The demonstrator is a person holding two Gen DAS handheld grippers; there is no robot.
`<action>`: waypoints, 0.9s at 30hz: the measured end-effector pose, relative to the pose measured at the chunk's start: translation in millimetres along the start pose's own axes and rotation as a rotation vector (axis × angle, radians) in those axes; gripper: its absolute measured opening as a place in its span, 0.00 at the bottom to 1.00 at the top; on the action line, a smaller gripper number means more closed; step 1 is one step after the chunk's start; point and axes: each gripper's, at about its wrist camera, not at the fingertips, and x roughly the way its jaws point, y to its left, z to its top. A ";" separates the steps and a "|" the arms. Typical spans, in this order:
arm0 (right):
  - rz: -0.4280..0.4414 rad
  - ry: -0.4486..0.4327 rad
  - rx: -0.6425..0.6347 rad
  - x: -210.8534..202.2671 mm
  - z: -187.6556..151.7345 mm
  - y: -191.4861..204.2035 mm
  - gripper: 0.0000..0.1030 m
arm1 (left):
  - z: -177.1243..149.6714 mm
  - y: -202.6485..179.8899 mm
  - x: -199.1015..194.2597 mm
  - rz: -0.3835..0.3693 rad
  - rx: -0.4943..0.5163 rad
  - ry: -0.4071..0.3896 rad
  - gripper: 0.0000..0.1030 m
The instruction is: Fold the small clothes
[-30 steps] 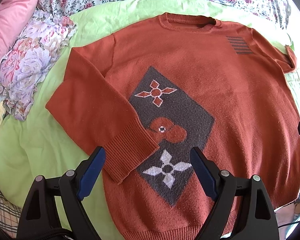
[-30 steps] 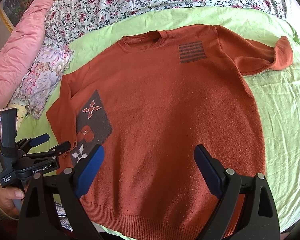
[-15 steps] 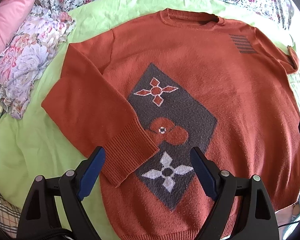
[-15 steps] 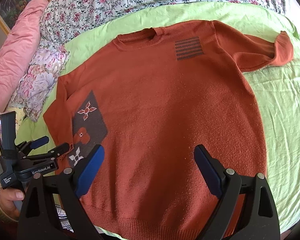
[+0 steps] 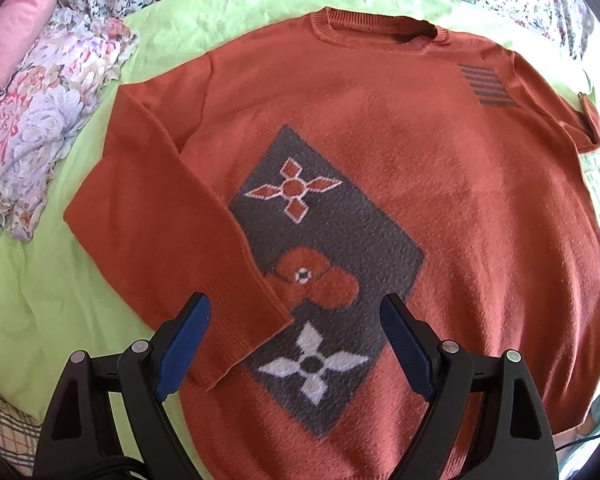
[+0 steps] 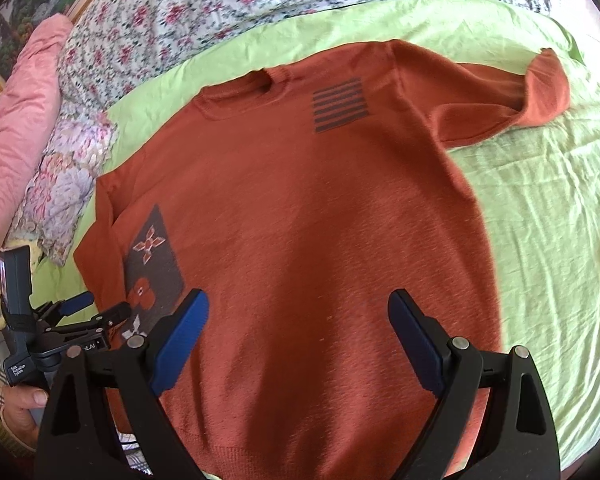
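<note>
A rust-orange sweater (image 5: 440, 184) (image 6: 320, 220) lies flat, front up, on a green sheet (image 5: 40, 300). It has a grey diamond patch with flower motifs (image 5: 324, 264) and a block of grey stripes (image 6: 340, 106). One sleeve is folded in over the body, its ribbed cuff (image 5: 244, 320) reaching the patch. The other sleeve (image 6: 512, 100) stretches out to the right with its end doubled back. My left gripper (image 5: 296, 336) hovers open over the cuff and patch. My right gripper (image 6: 298, 336) hovers open over the sweater's lower body. Neither holds anything.
A floral cloth (image 5: 48, 120) is bunched at the left of the sweater, beside a pink quilt (image 6: 16, 128). A flowered bedspread (image 6: 260, 4) runs along the far side. A person's hand (image 6: 24, 408) holds the left gripper's handle at the bed's near left edge.
Both grippers have moved closer over the sweater, which now looms larger. The jaws stay open. The sweater itself has not moved.
</note>
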 end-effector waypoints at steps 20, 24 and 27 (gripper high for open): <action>-0.190 -0.132 0.201 -28.3 111.6 -146.3 0.88 | 81.9 -15.4 17.2 0.005 -0.021 -0.016 0.85; -0.259 -0.161 0.218 -26.6 154.4 -184.9 0.78 | 99.6 -18.5 24.0 0.005 -0.037 -0.017 0.86; -0.297 -0.166 0.238 -22.7 180.6 -210.5 0.72 | 108.0 -24.2 32.0 0.001 -0.042 -0.002 0.86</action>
